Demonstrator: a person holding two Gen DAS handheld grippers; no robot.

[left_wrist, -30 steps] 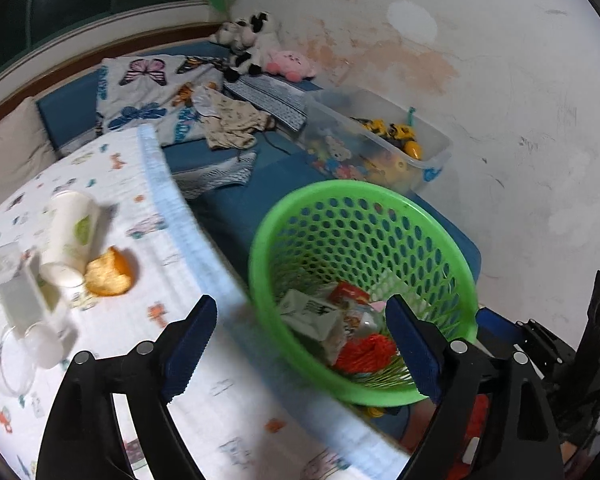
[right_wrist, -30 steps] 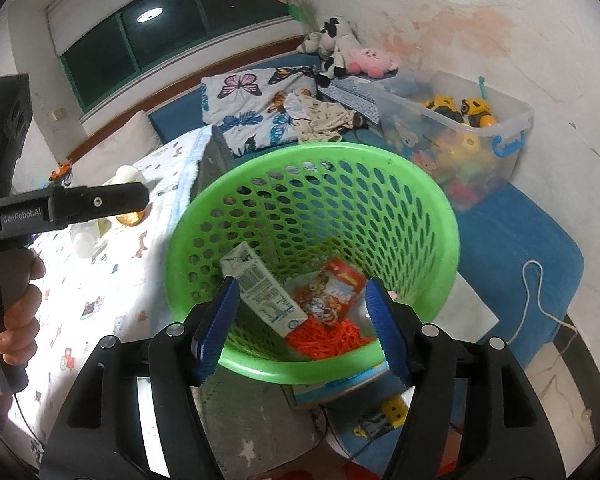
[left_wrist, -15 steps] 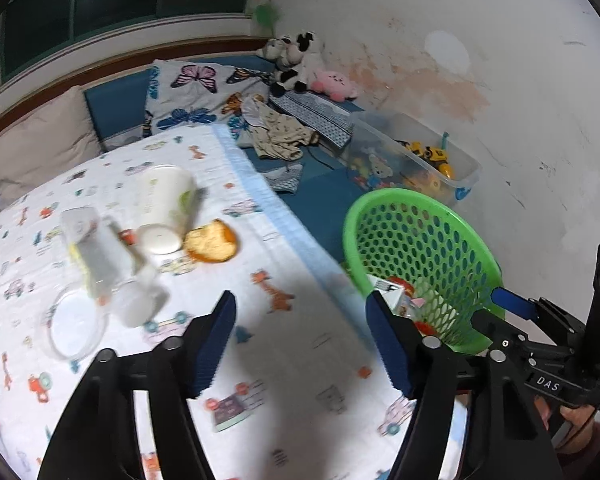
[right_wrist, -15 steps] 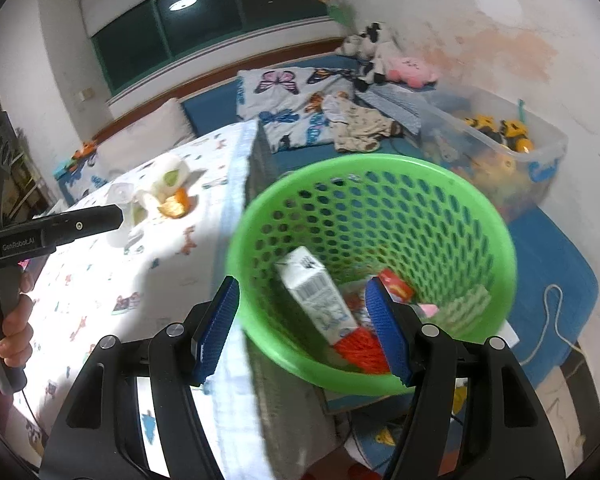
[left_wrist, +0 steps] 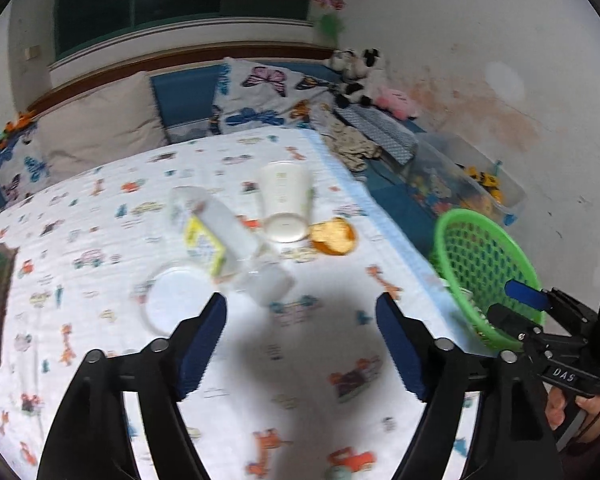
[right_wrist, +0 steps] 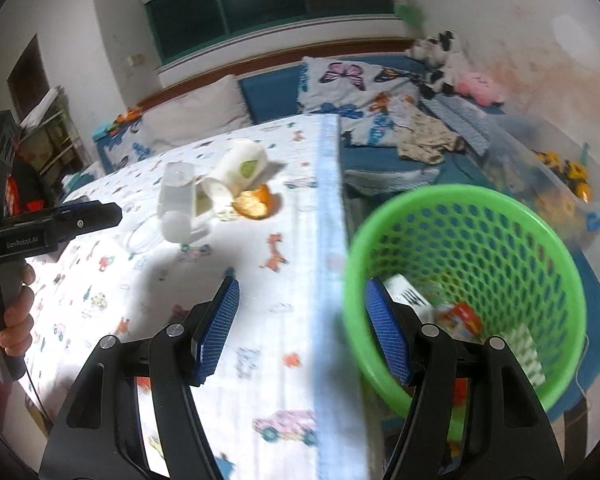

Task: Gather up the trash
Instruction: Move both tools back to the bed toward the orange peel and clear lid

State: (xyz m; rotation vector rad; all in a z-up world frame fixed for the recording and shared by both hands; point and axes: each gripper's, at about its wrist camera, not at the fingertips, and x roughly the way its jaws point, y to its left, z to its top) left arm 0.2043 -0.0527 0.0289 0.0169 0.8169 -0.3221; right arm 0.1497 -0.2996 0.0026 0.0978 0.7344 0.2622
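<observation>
Trash lies clustered mid-surface (left_wrist: pixel 100 216) on the cartoon-print cloth: a clear lid (left_wrist: pixel 176 300), a yellow-labelled clear bottle (left_wrist: pixel 220 236), a tipped white cup (left_wrist: pixel 284 200), an orange peel (left_wrist: pixel 334 236). The left claw (left_wrist: pixel 300 344), marked "GenRobot.AI", has just been opening, wide and empty. The right claw (right_wrist: pixel 300 328), marked "DAS", gapes empty beside the green basket (right_wrist: pixel 480 216) holding wrappers
</observation>
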